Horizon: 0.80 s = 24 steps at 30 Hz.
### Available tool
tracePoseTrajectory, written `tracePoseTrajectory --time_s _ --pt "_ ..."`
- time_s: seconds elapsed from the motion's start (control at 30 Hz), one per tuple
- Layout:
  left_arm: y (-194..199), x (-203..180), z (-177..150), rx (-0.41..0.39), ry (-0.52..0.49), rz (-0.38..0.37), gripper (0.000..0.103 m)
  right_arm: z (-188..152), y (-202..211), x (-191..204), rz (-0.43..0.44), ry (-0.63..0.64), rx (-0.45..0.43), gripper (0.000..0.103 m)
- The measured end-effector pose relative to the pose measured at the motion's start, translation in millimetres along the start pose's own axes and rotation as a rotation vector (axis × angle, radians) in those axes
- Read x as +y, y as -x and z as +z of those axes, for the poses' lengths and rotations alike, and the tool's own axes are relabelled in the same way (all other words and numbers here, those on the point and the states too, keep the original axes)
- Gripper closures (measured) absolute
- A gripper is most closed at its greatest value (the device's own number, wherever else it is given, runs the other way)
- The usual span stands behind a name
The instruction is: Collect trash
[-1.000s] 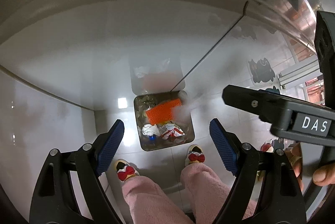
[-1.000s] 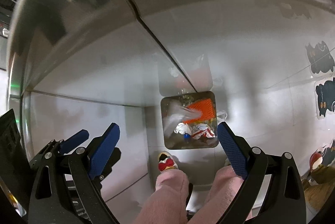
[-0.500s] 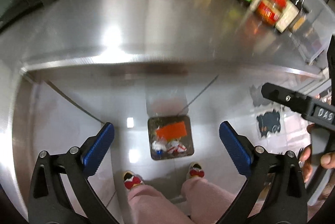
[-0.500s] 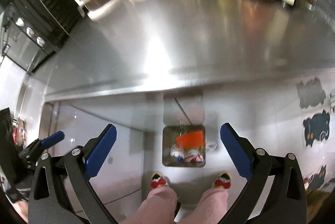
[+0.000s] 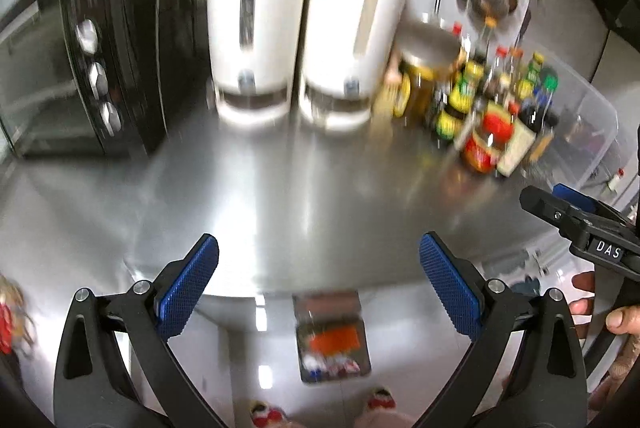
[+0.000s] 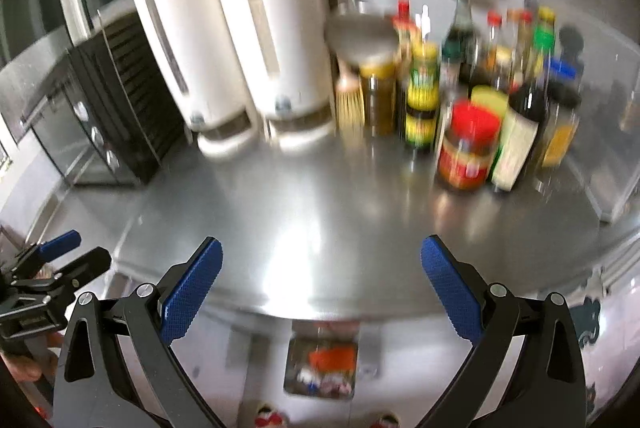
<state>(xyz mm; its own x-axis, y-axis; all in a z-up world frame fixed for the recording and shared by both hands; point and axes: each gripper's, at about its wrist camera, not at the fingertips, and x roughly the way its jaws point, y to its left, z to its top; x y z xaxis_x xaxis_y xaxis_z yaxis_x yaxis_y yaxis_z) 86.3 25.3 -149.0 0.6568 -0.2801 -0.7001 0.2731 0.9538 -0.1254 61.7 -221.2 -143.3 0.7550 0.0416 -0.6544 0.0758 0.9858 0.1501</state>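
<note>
Both tongs have risen from over the trash bin (image 5: 331, 338) to above the steel desk (image 5: 304, 196), angled downward. Left tongs (image 5: 318, 284) and right tongs (image 6: 320, 286) gape wide, empty (frames blurred). Bin sits on the floor below the desk edge, orange trash (image 5: 335, 339) inside.

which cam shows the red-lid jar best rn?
Right wrist view: the red-lid jar stands large and unobstructed at the front of the condiment cluster, lid and label visible despite blur. In the left wrist view it is smaller, far right, more smeared.
</note>
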Motion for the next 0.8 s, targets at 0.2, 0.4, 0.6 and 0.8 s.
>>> tracePoseTrajectory --time_s 0.2,0.4,0.6,0.8 --pt "33.5 -8.8 38.4 -0.127 -0.042 0.055 0.008 36.9 23.9 4.5 0.035 0.011 -0.097 0.003" --pt "59.9 -4.4 65.6 -0.218 -0.018 0.109 0.008 59.9 51.4 16.0 0.067 0.042 -0.175 0.003" --pt "85.9 -2.3 87.2 -0.293 -0.017 0.144 0.008 79.6 75.4 23.2 0.018 0.056 -0.267 0.003" --pt "102.6 -7.7 97.4 -0.326 -0.051 0.158 0.008 94.4 90.0 22.0 -0.013 0.054 -0.317 0.003"
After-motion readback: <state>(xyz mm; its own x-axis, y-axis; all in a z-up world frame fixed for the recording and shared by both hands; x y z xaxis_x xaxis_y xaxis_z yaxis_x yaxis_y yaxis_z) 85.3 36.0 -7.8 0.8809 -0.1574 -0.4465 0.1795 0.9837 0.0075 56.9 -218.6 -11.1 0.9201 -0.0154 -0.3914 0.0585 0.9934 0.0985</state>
